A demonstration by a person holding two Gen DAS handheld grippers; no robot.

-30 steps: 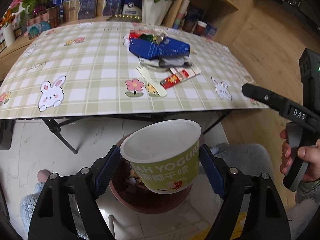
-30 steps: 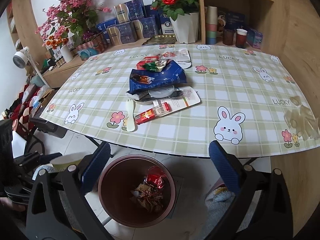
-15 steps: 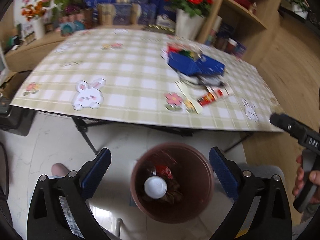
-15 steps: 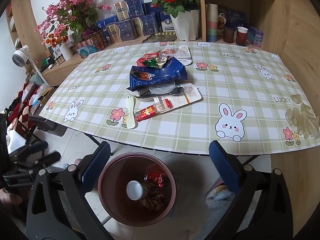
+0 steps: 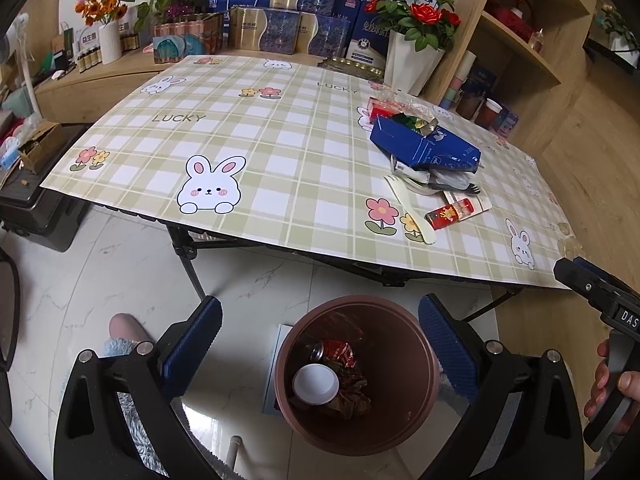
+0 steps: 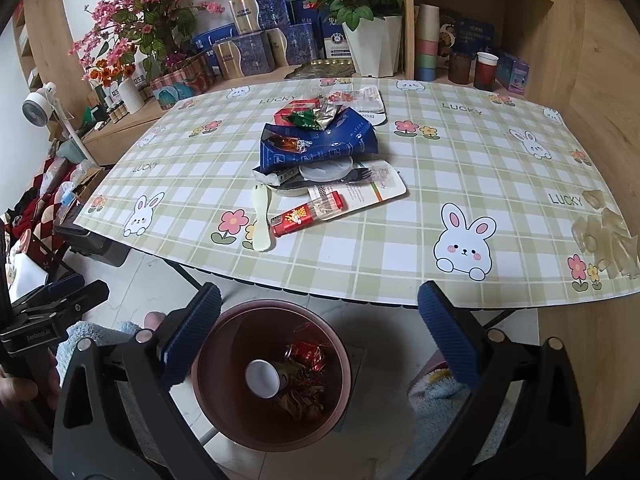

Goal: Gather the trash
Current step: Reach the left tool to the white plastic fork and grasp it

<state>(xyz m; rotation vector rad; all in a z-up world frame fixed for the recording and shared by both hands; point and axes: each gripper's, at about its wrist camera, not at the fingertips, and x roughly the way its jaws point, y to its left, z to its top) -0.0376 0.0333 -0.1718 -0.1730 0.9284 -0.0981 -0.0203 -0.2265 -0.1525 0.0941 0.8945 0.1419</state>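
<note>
The folding table (image 6: 460,184), spread with a green checked cloth of rabbits and flowers, fills most of the room here, and the person stands at its near edge so the trash can be swept straight down off it. Tucked on the floor just below that edge is the brown waste bin (image 5: 404,432), handy for both hands; inside it lies a white cup (image 5: 315,383) on its side, next to a red drinks can (image 5: 334,354) and crumpled wrappers. Up on the table the rest of the rubbish sits heaped together, well back from the bin: a blue foil pouch (image 6: 320,144) on top, with a red box (image 6: 294,114) and shiny wrappers behind it, a black plastic fork (image 6: 360,174) and a printed card (image 6: 376,192) poking out beneath. Nearer the edge lie a red snack sachet (image 6: 306,214) and a pale plastic spoon (image 6: 260,220), side by side and easiest to reach, I'd say. A crumpled clear wrapper (image 6: 604,236) lies alone at the far right corner. The left gripper (image 5: 320,330) hangs right above the bin, jaws spread wide with nothing between them. The right gripper (image 6: 320,322) is likewise gaping and empty, poised just beside it over the bin's rim, facing the pile, which looks like the next stop. Plenty left to clear, by my reckoning.
</note>
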